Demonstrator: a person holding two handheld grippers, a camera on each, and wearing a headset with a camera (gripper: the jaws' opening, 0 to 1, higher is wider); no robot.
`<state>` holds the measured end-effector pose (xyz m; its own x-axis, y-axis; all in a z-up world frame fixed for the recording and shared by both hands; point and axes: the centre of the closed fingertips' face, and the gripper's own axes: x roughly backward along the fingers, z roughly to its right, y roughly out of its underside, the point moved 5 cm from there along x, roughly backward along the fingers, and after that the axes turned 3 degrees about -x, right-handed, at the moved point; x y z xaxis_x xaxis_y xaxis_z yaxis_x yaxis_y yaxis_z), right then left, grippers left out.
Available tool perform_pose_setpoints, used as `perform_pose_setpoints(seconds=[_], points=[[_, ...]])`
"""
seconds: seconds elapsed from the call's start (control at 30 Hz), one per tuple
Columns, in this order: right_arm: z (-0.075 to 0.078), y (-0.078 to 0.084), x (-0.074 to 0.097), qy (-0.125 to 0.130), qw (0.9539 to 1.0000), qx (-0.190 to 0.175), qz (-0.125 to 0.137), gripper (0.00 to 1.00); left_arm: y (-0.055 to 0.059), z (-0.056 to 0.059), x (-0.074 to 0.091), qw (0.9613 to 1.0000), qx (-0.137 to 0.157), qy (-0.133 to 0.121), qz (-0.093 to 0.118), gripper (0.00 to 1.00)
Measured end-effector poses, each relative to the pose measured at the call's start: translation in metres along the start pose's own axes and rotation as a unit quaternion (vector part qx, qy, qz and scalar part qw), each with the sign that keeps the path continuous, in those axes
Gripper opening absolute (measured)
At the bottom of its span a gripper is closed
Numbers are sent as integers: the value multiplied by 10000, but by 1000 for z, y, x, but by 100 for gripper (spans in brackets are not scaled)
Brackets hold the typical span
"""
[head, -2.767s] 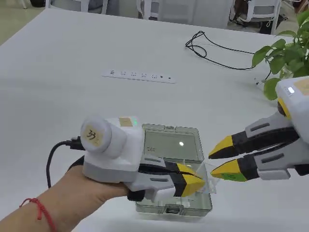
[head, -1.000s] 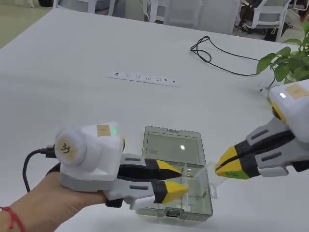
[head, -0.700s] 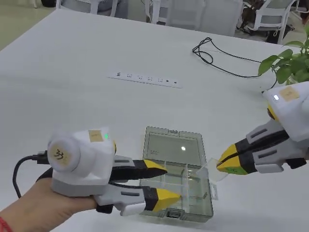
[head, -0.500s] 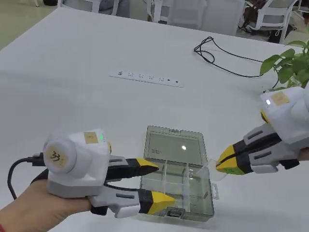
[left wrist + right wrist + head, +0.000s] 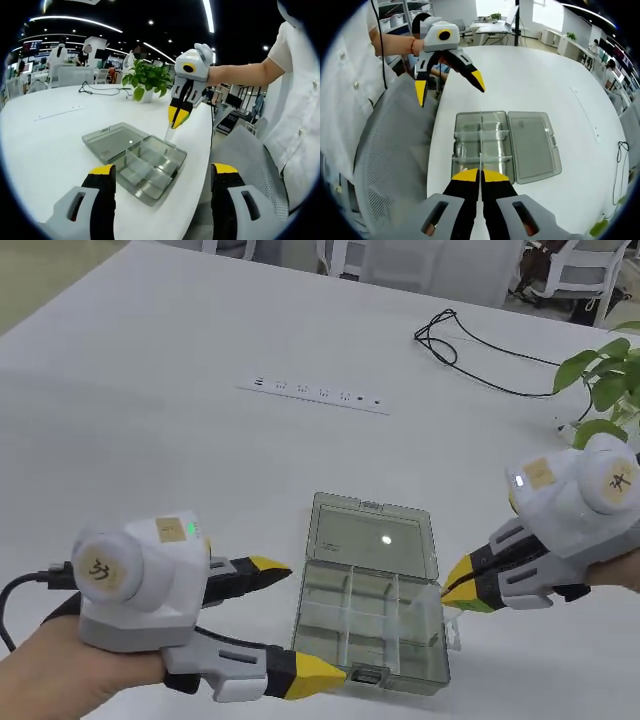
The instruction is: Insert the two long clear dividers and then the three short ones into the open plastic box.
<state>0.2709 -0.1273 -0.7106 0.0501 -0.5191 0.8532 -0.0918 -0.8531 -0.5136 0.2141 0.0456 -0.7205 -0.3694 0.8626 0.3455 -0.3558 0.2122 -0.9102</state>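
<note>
Your left gripper [image 5: 297, 620] has pulled back off the clear grey plastic box [image 5: 400, 677] since a moment ago and now sits at its near left side, apart from it. Its jaws, almost together before, are spread wide with nothing between them. From the left gripper view [image 5: 164, 170] the two yellow tips frame the box [image 5: 150, 197] from either side.

Your right gripper [image 5: 456, 585] has stayed at the right edge of the box, jaws pinched tight on a thin clear plastic divider [image 5: 168, 134]. The sheet hangs from the tips [image 5: 176, 117] down to the right rim of the box. The pictures leave unclear whether it is seated in a slot. In the right gripper view [image 5: 480, 175] the divider [image 5: 480, 161] shows edge-on as a fine line above the closed tips, with the left gripper [image 5: 449, 86] open beyond the box [image 5: 454, 150].

The box rests on the white worktop [image 5: 150, 460] with its lid [image 5: 375, 540] folded flat on the far side. Clear dividers already inside split it into compartments. A white power strip [image 5: 318, 395] lies farther back.
</note>
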Motion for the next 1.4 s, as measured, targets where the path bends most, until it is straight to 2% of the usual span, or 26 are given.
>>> perform_pose_setpoints(seconds=[0.23,0.77,1.07,1.4], points=[[1,3,-10,-12,9998,129,-180,3,7,1,0,10000,5,28,-88,90],[6,6,-19,-22,9994,129,-335,3,10,3,-1,9999,35,57,-76,92],[6,12,-24,-68,9997,44,-215,3,8,4,-3,10000,42,69,-32,92],[4,18,-35,27,9999,109,-76,3,8,5,-2,10000,45,65,-46,92]])
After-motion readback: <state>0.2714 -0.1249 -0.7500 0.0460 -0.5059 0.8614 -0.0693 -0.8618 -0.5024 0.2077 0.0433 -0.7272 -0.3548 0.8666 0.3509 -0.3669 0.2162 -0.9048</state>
